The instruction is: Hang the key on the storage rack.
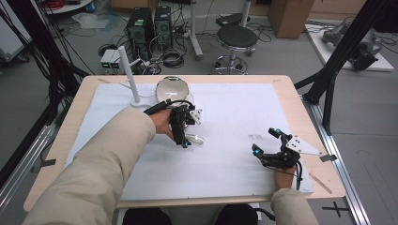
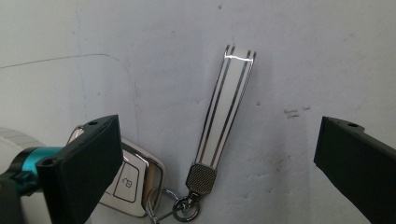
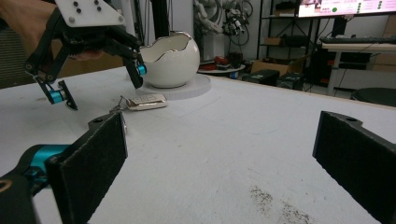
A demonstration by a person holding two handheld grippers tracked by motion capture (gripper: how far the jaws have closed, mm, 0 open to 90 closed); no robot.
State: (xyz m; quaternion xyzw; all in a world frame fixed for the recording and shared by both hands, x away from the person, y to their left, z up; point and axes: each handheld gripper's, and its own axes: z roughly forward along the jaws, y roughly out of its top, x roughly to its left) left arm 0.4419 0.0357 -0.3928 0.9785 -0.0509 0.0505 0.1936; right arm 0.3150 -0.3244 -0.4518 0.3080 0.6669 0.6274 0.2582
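**Left gripper poised over a car key, right gripper idle at the worktop's edge**

The left gripper hangs above a car key fob that lies flat on the white mat covering the worktop. Its fingers stand wide apart and hold nothing. In the left gripper view the fob sits partly under the left-hand finger, its lock-symbol button showing just inside that finger's inner edge. A metal ring joins the fob to a white strap with dark stripes, which runs away from the fingers through the open gap between them, nearer the left-hand one. The right-hand finger is well apart from both fob and strap.

From the right gripper view the left gripper's finger tips sit on either side of the fob, just above the mat and not touching it. Beyond them, a white egg-shaped bowl with a jagged rim stands on a round base.

The right gripper rests low near the worktop's right front part, well apart from the key. Its fingers are also spread wide and empty, with bare mat and a small dark smudge between them.

A white post stands upright just beside the bowl, beyond the left gripper.
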